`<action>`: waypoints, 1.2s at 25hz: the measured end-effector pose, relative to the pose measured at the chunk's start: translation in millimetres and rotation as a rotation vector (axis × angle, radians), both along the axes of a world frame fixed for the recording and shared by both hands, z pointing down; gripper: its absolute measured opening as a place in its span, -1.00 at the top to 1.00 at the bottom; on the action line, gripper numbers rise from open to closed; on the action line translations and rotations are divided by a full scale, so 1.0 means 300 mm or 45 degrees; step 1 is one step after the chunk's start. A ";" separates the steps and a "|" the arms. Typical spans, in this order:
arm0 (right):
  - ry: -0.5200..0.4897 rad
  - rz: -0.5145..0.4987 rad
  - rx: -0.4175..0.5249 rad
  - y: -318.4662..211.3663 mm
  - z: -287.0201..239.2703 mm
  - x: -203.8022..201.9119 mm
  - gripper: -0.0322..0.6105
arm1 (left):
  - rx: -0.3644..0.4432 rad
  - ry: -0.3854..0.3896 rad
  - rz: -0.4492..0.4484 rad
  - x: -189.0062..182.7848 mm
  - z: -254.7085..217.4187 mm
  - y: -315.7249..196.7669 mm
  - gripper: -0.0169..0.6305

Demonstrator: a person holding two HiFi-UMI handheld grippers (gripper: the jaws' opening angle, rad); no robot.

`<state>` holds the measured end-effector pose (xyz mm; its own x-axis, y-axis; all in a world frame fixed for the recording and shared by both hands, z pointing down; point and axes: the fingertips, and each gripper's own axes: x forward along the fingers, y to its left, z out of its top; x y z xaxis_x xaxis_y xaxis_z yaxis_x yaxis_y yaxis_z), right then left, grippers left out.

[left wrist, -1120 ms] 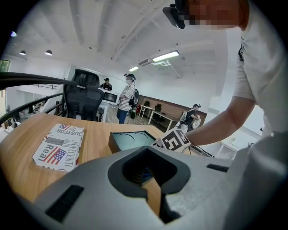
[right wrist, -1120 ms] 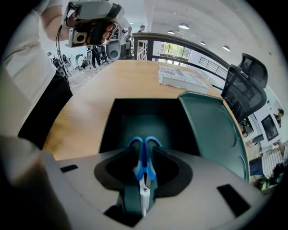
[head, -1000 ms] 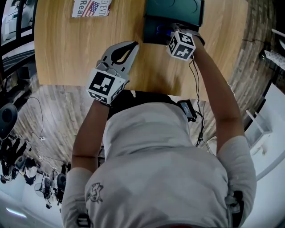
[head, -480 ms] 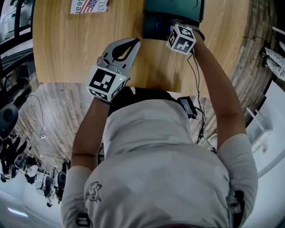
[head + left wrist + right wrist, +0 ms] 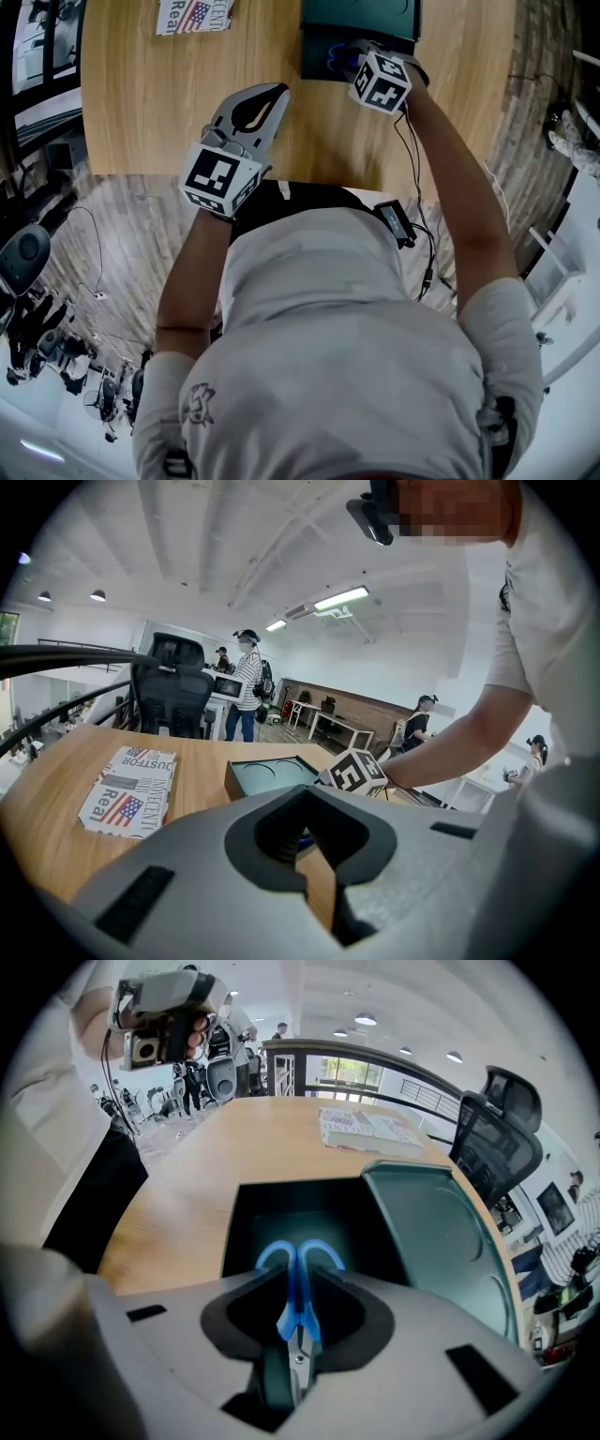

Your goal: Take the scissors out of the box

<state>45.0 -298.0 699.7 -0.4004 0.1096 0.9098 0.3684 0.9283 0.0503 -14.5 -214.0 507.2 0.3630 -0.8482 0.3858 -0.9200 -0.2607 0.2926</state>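
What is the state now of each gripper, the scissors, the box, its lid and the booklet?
Right gripper: shut on the scissors, pointing down into the box.
Left gripper: shut, empty.
Scissors: blades closed, held just below the blue handles.
Box: open.
Lid: off, beside the box.
Booklet: closed, flat on the table.

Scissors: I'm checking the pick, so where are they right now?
In the right gripper view, the scissors stand mid-frame, clamped by the right gripper, blue handles over the open box, left of its lid.
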 end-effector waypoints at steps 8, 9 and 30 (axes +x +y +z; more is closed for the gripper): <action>-0.148 0.125 0.111 -0.031 -0.233 -0.032 0.62 | 0.048 -0.011 0.068 -0.006 -0.102 0.044 0.93; -0.166 0.145 0.121 -0.028 -0.262 -0.033 0.63 | 0.056 -0.014 0.079 -0.009 -0.118 0.054 0.93; -0.705 0.711 0.361 0.341 -0.929 -0.019 0.62 | 0.269 0.023 0.279 -0.138 -0.409 0.427 0.93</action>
<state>39.4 -195.8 421.0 -0.7254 -0.4411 0.5285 -0.2887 0.8919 0.3482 -55.8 -85.8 384.5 0.5515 -0.8097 0.2006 -0.8302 -0.5093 0.2266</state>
